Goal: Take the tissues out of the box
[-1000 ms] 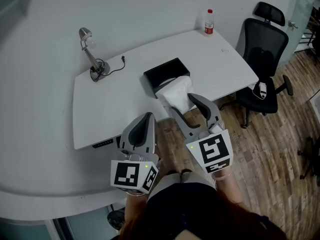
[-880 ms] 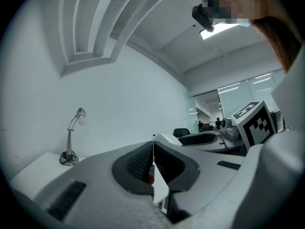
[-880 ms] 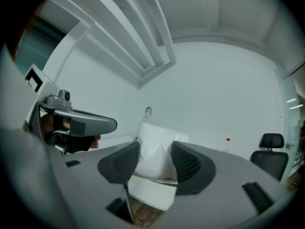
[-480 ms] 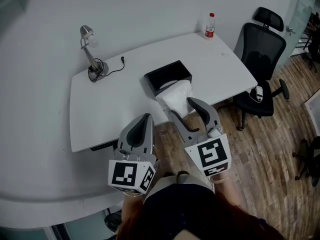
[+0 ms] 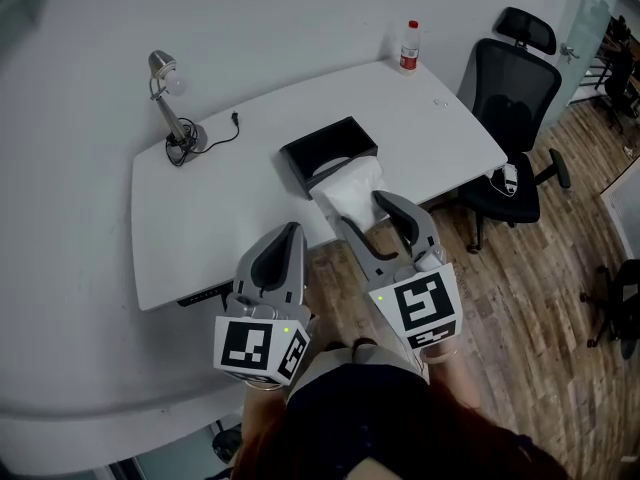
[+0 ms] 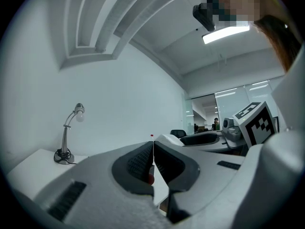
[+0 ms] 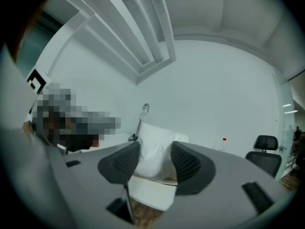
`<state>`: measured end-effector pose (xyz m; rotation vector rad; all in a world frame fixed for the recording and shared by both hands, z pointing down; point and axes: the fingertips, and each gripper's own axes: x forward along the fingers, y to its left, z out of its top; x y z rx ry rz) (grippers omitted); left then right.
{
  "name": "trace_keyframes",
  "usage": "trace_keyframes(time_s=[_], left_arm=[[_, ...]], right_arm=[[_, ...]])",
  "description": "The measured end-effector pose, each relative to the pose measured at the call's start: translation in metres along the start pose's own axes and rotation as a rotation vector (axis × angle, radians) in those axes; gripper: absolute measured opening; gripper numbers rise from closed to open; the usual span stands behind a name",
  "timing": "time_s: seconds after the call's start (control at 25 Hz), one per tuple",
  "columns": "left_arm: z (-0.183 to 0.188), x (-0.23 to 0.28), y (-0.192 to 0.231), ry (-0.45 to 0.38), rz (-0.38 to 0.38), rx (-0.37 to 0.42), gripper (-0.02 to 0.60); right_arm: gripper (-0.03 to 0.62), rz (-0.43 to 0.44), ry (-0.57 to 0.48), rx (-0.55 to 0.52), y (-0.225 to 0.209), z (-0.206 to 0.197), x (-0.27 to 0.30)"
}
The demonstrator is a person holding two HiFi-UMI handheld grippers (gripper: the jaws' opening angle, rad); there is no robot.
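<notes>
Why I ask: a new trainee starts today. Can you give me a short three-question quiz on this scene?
1. True or false: the left gripper has its jaws together.
2. Which of these stands at the far right corner of the desk? A: a mug. B: a bottle. C: a laptop.
3. What colour is the box that the tissues stick out of?

Key: 1 true; 2 B; 3 black.
</notes>
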<state>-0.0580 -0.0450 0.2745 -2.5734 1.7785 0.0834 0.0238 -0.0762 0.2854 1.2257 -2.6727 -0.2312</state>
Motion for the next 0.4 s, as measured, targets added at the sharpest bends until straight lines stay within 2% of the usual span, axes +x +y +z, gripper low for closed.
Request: trace_keyframes(time_s=[0.4], left_arm=[[-0.0006,0.0021,0.0062,-0.006,-0.022,-0.001,0.025]], right_arm=[[0.225,-0.013,0.003,-0.002,0.0017,0.0025,0.0082]])
